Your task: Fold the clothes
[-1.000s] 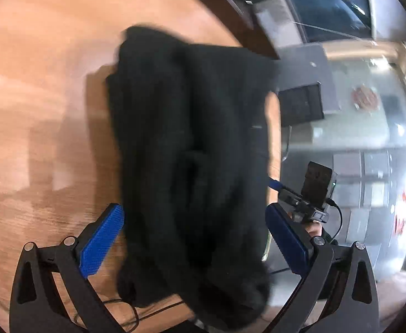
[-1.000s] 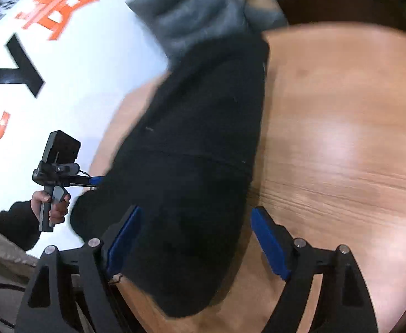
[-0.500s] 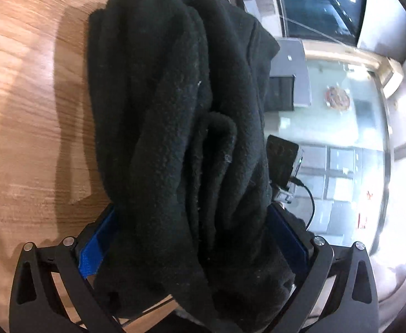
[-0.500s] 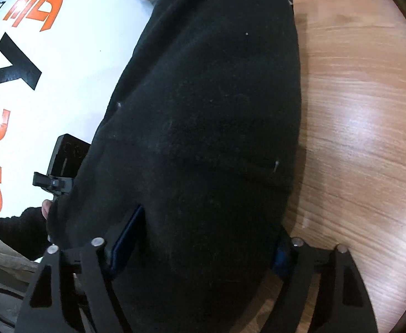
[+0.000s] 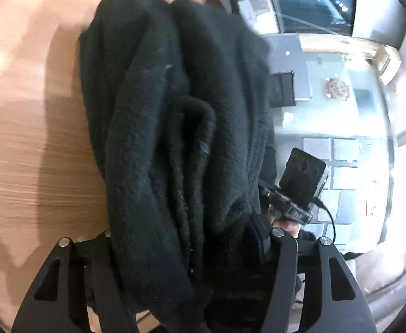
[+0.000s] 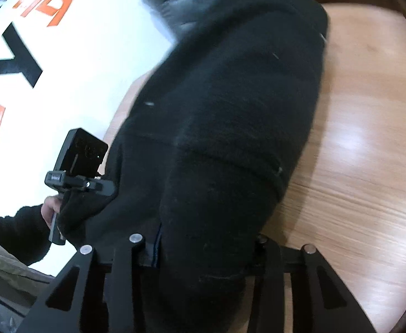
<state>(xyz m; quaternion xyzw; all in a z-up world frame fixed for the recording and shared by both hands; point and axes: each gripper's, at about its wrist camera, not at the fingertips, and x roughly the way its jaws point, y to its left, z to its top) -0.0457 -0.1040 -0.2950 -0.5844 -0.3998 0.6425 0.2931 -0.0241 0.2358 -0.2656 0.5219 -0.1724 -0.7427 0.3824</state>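
Observation:
A black fleece garment (image 5: 175,127) lies bunched in thick folds over the edge of a round wooden table (image 5: 22,138). My left gripper (image 5: 186,238) is shut on one end of it; the cloth hides both pads. In the right wrist view the same garment (image 6: 230,111) fills the middle, and my right gripper (image 6: 205,249) is shut on its other end, pads buried in the fleece. Each view shows the other hand-held gripper beside the cloth: the right one (image 5: 300,186) and the left one (image 6: 78,166).
A grey garment (image 6: 192,2) lies at the far end of the table beyond the black one. A white floor banner with orange and black letters (image 6: 36,55) lies left of the table. Tiled floor and a dark box (image 5: 283,88) show past the table edge.
Both grippers moved forward onto the garment and closed on it; a second ago their jaws stood wide with the blue pads showing. The cloth has bunched up between them.

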